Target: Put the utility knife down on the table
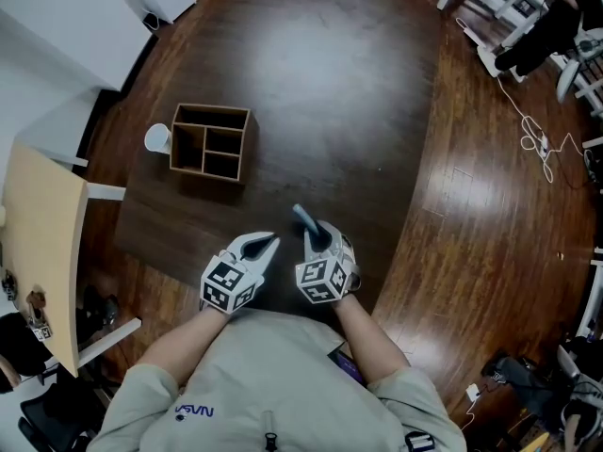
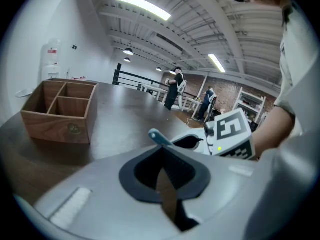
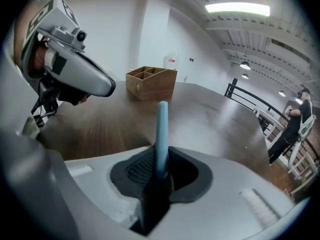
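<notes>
The right gripper (image 3: 159, 176) is clamped on the blue utility knife (image 3: 161, 129), which sticks out forward past its jaws, over the dark worktop (image 1: 330, 92). Just to its left, the left gripper (image 2: 162, 166) has its jaws together on nothing. A wooden box (image 1: 210, 141) stands ahead of it.

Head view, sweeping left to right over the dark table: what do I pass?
White cup → wooden box → utility knife, held in the right tongs.

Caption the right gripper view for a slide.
Right gripper grips the blue utility knife over the dark table, wooden box beyond.
</notes>
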Available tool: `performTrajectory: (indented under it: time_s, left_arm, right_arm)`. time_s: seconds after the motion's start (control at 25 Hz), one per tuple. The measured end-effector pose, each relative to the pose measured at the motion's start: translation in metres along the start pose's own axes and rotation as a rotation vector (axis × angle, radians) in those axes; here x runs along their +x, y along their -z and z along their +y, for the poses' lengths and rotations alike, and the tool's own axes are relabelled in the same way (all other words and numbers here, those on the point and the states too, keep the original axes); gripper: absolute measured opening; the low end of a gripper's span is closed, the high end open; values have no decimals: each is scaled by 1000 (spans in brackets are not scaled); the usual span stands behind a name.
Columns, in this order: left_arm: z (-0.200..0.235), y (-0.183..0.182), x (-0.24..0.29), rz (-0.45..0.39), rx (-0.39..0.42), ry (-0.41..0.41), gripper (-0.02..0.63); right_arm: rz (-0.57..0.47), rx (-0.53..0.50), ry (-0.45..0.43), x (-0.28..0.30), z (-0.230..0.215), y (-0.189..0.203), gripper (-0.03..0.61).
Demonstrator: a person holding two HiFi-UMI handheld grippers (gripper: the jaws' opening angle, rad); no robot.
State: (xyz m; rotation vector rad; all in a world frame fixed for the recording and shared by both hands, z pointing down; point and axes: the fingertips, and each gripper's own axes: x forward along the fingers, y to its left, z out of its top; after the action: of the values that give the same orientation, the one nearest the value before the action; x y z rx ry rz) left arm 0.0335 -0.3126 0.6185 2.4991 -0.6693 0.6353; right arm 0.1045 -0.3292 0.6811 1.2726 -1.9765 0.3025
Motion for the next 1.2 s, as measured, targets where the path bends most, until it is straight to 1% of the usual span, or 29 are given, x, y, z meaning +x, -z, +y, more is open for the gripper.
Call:
performTrajectory:
  time_s: [0.12,0.2,0.4,0.56,0.88,1.0,1.2]
  left_arm:
    - [-1,-1,0,-6,-5,-1,2]
    - [0,-2,0,-9,-6,-2,2]
    - [-3,-2,-3,-23,-6,-7,2]
    - [-1,-5,-6,-33,-7,-13,2]
    - [1,-12,-12,-71,-12,-15,2]
    - [0,-16,-17,-89,-10,-12,2]
    - [-7,-17,-32,-123,-1,-1,2]
  right_arm:
    - [11,-37,14,0,1,0,71]
    - [14,-40,13,1,1,0,71]
    - [23,-4,-6,0,0,4,75]
    - [35,12,-22,0,1,3,120]
    - [47,22,15,-8,-8,5,133]
    - [27,49,49,-19,-16,-1,133]
    - [-55,154,105,-54,-26,-20,132]
